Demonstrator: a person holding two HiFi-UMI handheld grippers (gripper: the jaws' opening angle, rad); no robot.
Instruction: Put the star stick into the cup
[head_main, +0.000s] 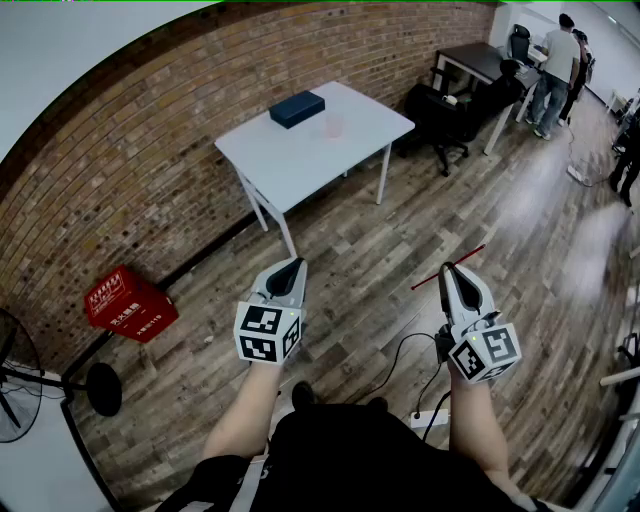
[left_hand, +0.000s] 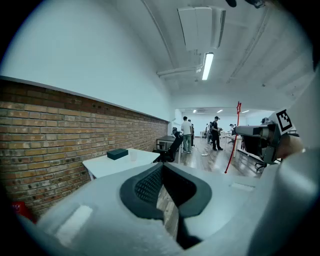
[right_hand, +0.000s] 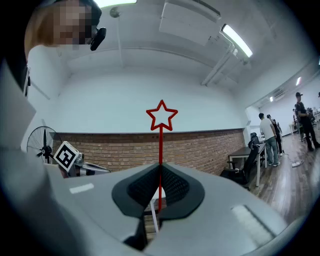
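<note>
The right gripper (right_hand: 160, 167) is closed on the star stick (right_hand: 161, 142), with the thin red shaft clamped between the jaws near their tips. In the right gripper view, the shaft rises straight above the jaws and ends in the outlined star. In the head view, the stick crosses the jaw tips, slanting from lower left to upper right over the wooden floor (head_main: 380, 240). The left gripper (head_main: 296, 263) is level beside the right one, jaws together and nothing between them. The cup (head_main: 333, 126), apparently pale and translucent, stands on the white table (head_main: 300, 165) near the brick wall (head_main: 120, 170). It is close to a dark box (head_main: 297, 108) and well apart from both grippers.
</note>
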